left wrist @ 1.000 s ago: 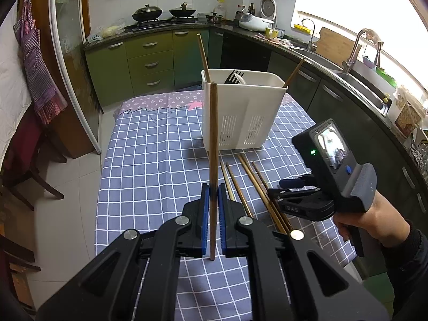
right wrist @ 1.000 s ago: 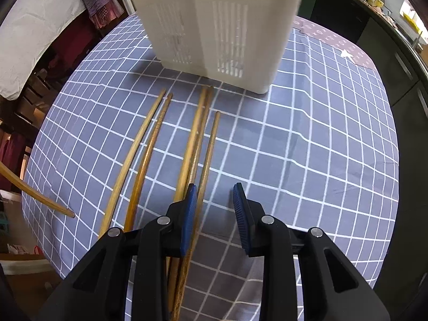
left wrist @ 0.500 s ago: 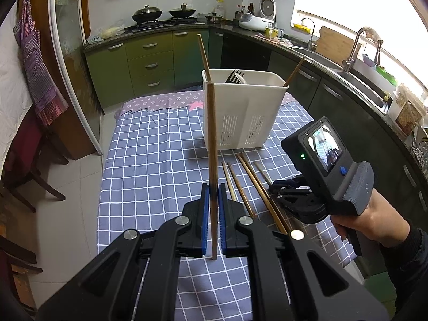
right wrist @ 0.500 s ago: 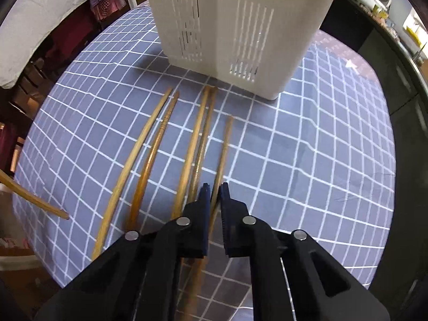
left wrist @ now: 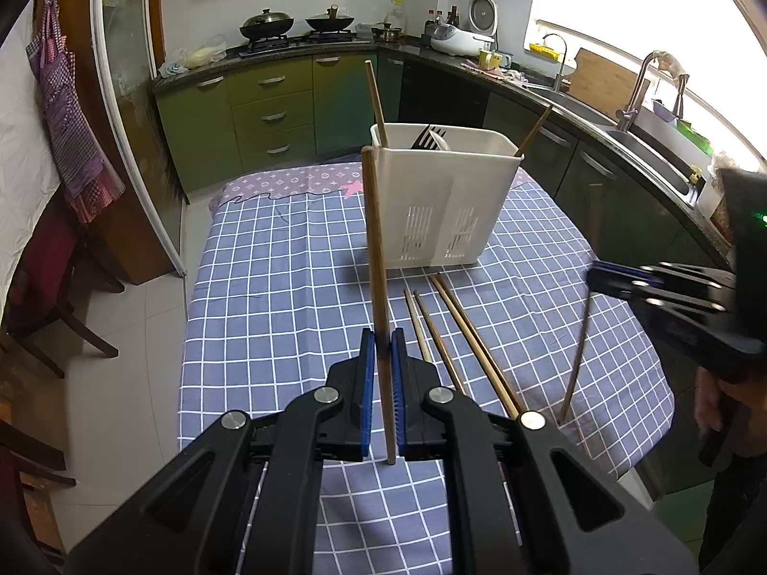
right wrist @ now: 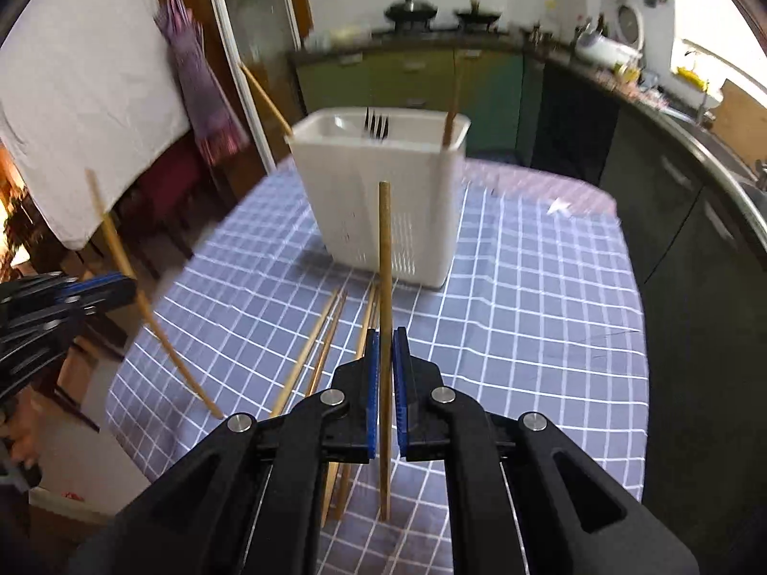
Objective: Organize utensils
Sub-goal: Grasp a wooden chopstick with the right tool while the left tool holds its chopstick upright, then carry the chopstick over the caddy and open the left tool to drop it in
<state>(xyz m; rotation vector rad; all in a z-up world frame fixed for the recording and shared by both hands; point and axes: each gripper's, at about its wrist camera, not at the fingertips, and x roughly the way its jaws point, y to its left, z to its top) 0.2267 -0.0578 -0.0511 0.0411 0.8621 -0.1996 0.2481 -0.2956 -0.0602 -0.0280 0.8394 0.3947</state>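
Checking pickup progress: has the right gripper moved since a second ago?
Yes. The right gripper, shut on a brown wooden chopstick, has risen off the blue checked tablecloth and swung rightward, away from the white plastic utensil caddy.

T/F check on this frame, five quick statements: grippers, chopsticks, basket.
1. The left gripper is shut on a chopstick. True.
2. The right gripper is open and holds nothing. False: it is shut on a chopstick.
3. Four chopsticks lie on the tablecloth. True.
4. The white basket lies tipped over. False: it stands upright.
5. A black fork stands in the basket. True.
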